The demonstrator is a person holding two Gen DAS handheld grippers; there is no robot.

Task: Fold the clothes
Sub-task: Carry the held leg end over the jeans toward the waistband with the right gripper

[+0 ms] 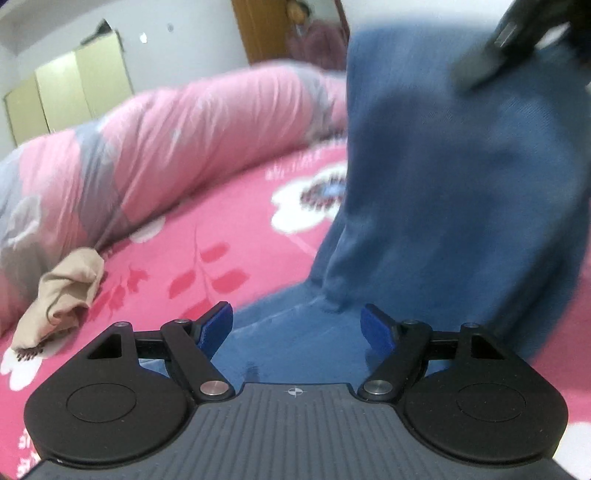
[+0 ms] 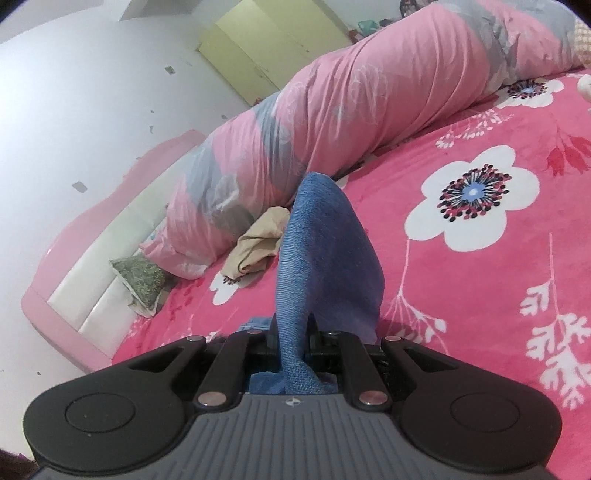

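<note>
A blue garment (image 1: 454, 192) hangs lifted over the pink flowered bedspread (image 1: 207, 236), its lower part lying on the bed. My left gripper (image 1: 297, 326) stands open just above that lower cloth, its blue pads apart and not pressing on it. At the upper right of the left wrist view my right gripper (image 1: 495, 55) shows as a dark blurred shape at the garment's top. In the right wrist view the right gripper (image 2: 293, 332) is shut on a fold of the blue garment (image 2: 325, 251), which rises between its jaws.
A rolled pink and grey quilt (image 2: 351, 122) lies along the far side of the bed. A crumpled beige cloth (image 2: 256, 247) and a green patterned pouch (image 2: 142, 277) lie by its end. A pink and white headboard (image 2: 88, 280), a pale wardrobe (image 2: 266, 44) and a person (image 1: 306, 33) stand beyond.
</note>
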